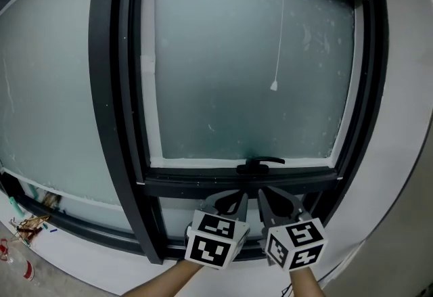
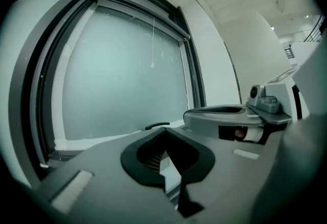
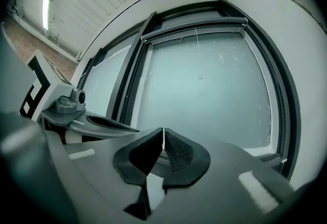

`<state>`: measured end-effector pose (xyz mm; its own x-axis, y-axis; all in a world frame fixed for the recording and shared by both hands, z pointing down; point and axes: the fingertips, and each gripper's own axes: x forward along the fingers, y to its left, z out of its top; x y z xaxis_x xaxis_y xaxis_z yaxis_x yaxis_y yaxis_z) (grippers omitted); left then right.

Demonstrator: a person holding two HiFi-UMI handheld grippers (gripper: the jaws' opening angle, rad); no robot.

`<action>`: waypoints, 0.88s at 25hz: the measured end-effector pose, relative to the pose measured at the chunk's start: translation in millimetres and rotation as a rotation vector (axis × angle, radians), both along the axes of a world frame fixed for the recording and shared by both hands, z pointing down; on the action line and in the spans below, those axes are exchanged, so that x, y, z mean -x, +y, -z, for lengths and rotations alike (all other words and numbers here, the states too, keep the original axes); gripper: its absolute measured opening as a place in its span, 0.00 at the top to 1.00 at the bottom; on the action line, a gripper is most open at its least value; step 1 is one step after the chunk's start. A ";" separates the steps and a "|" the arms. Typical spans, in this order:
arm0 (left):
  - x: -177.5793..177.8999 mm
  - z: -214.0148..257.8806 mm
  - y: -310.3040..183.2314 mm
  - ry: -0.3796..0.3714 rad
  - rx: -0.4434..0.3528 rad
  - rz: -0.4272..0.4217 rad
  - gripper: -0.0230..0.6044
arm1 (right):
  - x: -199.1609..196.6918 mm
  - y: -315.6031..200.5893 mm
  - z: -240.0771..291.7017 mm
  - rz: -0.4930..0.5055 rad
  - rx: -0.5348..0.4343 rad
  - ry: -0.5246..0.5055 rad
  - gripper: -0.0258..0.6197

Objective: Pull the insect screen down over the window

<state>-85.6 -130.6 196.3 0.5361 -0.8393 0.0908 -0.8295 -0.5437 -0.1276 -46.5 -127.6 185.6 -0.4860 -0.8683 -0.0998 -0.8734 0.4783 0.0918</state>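
**Below the window handle: both grippers shut, empty**

Under the lower rail of the window we hold both grippers side by side, pointing roughly level at the frame. The left gripper [image 1: 233, 199] has its jaws pressed together w/ nothing between them; same for the right gripper [image 1: 270, 199], pads meeting, nothing held. Neither touches the window as far as we can tell.

The insect screen is not over the glass: its housing [image 3: 194, 28] runs along the top of the opening, well above us. The pull cord [image 1: 281, 25] hangs from there down in front of the frosted pane [image 1: 223, 72], ending in a small white toggle [image 1: 273, 86] approx. mid-height, right of centre, well apart from both grippers.

Between us and the cord: the black handle [image 1: 260, 164] lying flat on the btm rail, just above the jaw tips. The dark frame [image 1: 115, 120] splits this pane from a second frosted pane [image 1: 47, 86] to the left. White wall [image 1: 406, 120] to the right. Small red and white scraps [image 1: 27, 228] lie on the floor at lower left.
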 end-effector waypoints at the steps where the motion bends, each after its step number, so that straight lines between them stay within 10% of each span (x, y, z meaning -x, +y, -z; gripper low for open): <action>1: -0.3 7.3 -7.4 -0.005 -0.012 0.003 0.94 | -0.2 -7.4 9.7 0.002 -0.017 0.005 0.95; 22: -83.3 156.2 -196.2 -0.022 -0.187 0.141 0.94 | -104.1 -197.2 204.3 0.139 -0.283 0.002 0.79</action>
